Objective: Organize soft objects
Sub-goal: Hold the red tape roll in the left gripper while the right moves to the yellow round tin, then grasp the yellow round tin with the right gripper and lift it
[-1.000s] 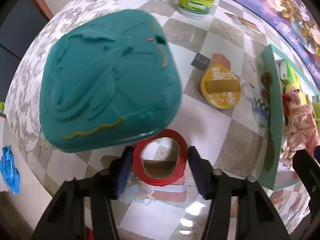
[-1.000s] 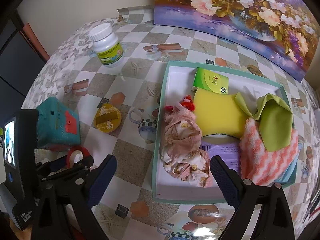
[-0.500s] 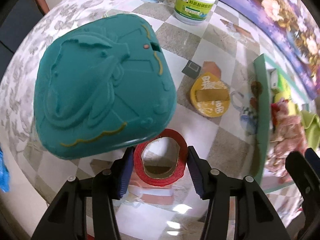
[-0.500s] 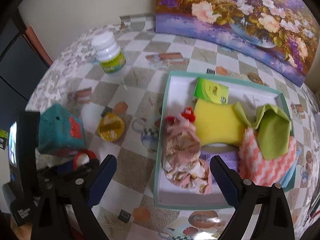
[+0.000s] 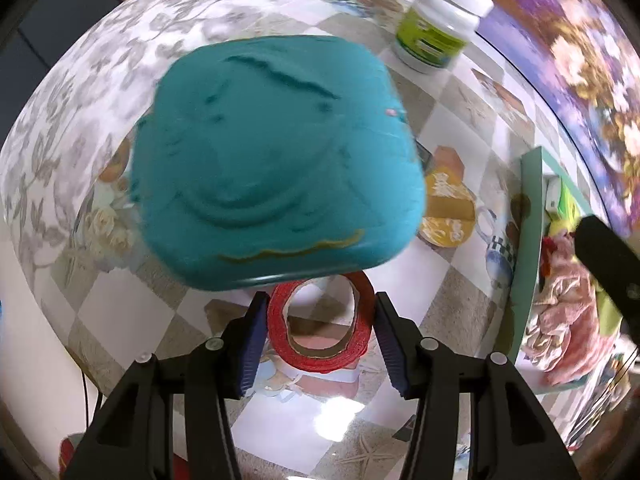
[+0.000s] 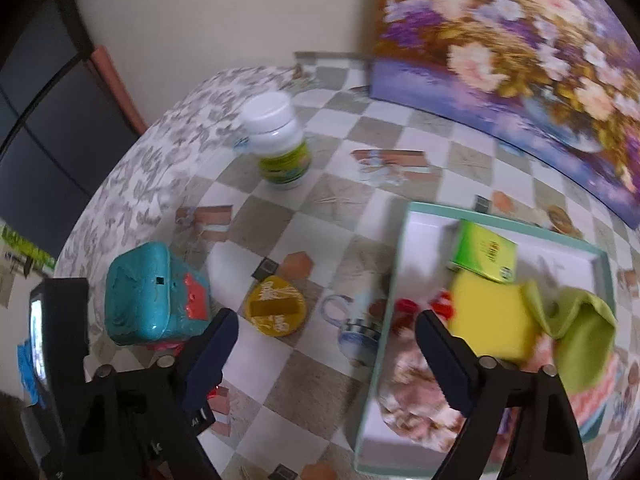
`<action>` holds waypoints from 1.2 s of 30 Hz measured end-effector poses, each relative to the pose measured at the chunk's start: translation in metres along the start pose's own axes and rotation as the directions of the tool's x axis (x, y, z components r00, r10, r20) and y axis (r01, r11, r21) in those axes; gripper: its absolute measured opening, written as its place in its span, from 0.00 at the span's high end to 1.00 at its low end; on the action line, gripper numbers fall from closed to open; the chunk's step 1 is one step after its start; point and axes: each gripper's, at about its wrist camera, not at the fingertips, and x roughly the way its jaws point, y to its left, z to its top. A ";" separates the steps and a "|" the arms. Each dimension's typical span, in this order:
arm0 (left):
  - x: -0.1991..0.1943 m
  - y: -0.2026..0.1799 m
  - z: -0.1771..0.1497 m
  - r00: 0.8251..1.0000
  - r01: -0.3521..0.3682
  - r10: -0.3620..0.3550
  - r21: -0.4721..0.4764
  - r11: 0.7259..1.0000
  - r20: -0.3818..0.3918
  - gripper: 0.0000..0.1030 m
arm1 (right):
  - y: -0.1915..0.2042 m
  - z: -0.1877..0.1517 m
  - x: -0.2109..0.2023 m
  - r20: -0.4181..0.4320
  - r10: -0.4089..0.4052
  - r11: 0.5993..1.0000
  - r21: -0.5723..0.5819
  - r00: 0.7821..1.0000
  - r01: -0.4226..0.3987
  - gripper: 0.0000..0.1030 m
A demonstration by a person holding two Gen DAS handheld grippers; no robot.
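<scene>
My left gripper is shut on a red tape roll, which hangs tilted between the pads just above the table. A big teal plastic toy stands right behind the roll. In the right wrist view the teal toy sits at the left. My right gripper hovers over the table's teacup print with nothing between its fingers, and its jaws are closing a little. A teal-rimmed box holds a yellow sponge, a green cloth, a pink floral cloth and a small green carton.
A white bottle with a green label stands at the back of the checked tablecloth. A yellow disc lies between the toy and the box. A flower painting leans against the wall behind. The table edge curves off at the left.
The left gripper has risen a little with the tape roll, which now tilts off the table. The right gripper has swung left towards the yellow disc, and its jaws have narrowed slightly.
</scene>
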 end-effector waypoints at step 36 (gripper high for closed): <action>0.008 0.014 -0.007 1.000 -0.001 -0.001 -0.107 0.994 -0.014 0.48 | 0.036 -0.004 0.077 -0.151 0.038 0.992 -0.115 0.988 -0.055 0.56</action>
